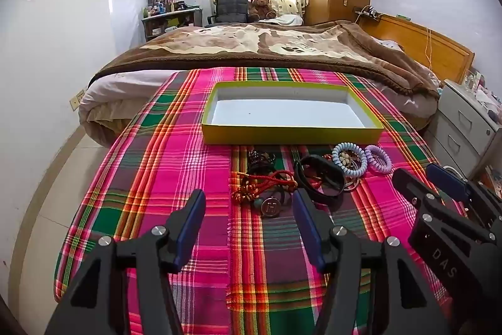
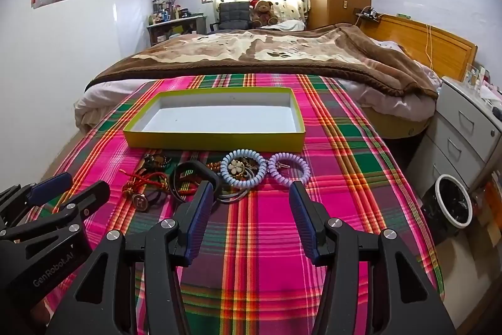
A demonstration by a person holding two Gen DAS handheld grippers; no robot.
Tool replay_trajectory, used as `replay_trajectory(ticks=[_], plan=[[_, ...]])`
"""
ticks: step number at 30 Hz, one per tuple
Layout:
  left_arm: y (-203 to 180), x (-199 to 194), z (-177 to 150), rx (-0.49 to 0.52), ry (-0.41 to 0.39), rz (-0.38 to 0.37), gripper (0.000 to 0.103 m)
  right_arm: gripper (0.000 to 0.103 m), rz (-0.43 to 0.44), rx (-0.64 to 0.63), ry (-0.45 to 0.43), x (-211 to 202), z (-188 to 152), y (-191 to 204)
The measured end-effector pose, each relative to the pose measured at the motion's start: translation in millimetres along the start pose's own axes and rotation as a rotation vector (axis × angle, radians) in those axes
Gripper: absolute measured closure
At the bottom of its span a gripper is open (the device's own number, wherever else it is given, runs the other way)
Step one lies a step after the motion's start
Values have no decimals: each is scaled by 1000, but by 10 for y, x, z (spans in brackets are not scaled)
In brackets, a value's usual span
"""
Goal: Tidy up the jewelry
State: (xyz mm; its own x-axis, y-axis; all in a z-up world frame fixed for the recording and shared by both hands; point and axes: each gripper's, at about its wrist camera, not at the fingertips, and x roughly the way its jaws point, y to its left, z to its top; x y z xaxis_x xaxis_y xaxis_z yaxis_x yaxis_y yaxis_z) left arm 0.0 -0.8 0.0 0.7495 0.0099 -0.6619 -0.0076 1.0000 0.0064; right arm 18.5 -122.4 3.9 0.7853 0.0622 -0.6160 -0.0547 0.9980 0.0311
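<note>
A yellow-green tray (image 1: 291,135) (image 2: 213,138) with a white, empty floor sits on the plaid cloth. In front of it lies a jewelry pile: red cord bracelet (image 1: 266,181) (image 2: 147,179), round "H" pendant (image 1: 271,206) (image 2: 140,202), black band (image 1: 320,178) (image 2: 193,178), blue coil tie (image 1: 348,159) (image 2: 243,173), purple coil tie (image 1: 378,159) (image 2: 288,170). My left gripper (image 1: 249,203) is open and empty, just short of the pendant. My right gripper (image 2: 248,193) is open and empty, near the coil ties. Each gripper shows in the other's view (image 1: 423,181) (image 2: 81,187).
The plaid-covered table (image 1: 157,178) (image 2: 360,178) stands against a bed with a brown blanket (image 1: 266,46). A grey drawer cabinet (image 2: 464,131) and a waste bin (image 2: 451,203) stand at the right. The table edge drops to the floor on the left.
</note>
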Motion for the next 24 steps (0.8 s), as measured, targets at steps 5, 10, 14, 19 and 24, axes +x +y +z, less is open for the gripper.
replay_trajectory(ticks=[5,10,14,19,24], plan=[[18,-1,18,-2,7,-2,44,52,15,7,-5,-18,-6,-27],[9,-21,33,-1,9,5,44,52,4,-1,-3,11,4,-29],[18,-34,-4,-14,1,4,44,52,8,-3,-18,-59,-14,-7],[15,-38,-7,-17,5,4,44,52,11,11,-21,-57,5,-15],[14,-49,-10,-18,3,1,44,52,18,9,-22,-61,-10,-19]])
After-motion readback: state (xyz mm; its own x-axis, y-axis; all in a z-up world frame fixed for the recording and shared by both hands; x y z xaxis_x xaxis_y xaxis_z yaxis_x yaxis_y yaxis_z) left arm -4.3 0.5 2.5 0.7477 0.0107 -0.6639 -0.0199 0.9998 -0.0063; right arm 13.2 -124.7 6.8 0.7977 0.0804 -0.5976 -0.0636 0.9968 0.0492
